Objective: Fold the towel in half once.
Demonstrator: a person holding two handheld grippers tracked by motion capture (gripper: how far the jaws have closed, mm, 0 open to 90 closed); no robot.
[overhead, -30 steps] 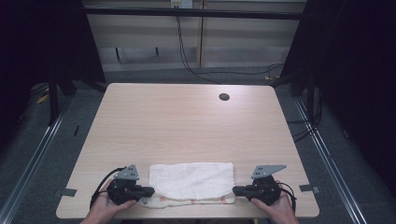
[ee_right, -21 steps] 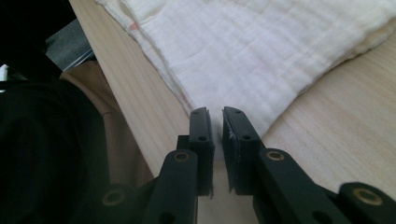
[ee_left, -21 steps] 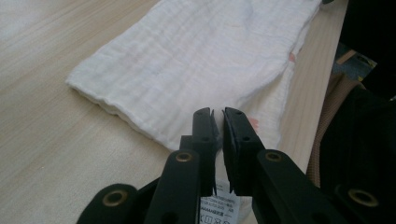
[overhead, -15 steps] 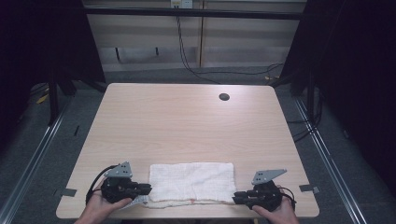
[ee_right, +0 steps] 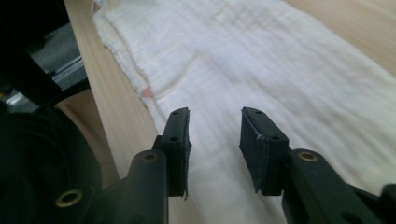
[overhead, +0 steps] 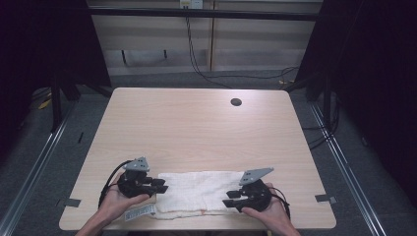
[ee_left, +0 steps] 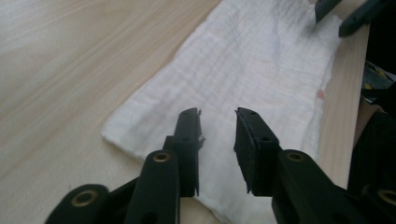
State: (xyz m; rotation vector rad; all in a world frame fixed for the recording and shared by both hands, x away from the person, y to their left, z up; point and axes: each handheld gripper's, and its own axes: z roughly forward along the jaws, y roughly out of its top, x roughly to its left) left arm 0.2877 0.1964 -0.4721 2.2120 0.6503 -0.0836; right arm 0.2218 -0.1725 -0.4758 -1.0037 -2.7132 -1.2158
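L gripper (overhead: 160, 185) & R gripper (overhead: 230, 202) are now sitting over the towel (overhead: 199, 189) ends w/ jaws released, having shifted inward; prob lining up to pinch it.

In the high view the person's forearms run off the bottom edge, so only the left hand (overhead: 115, 204) and right hand (overhead: 268, 214) show. The label (overhead: 140, 213) near the table's (overhead: 196, 132) front left corner is too small to read. The towel's (overhead: 199, 191) left end lies partly under the left gripper (overhead: 161, 185), its right end under the right gripper (overhead: 231, 202). The small dark round spot (overhead: 236, 102) near the table's far edge is too small to identify. In the right gripper view the towel (ee_right: 280, 70) is blurred toward the top, and a small reddish mark (ee_right: 147, 93) at its hem is too soft to make out. In the left gripper view the other gripper's tips (ee_left: 348, 11) are cut off by the top right corner.
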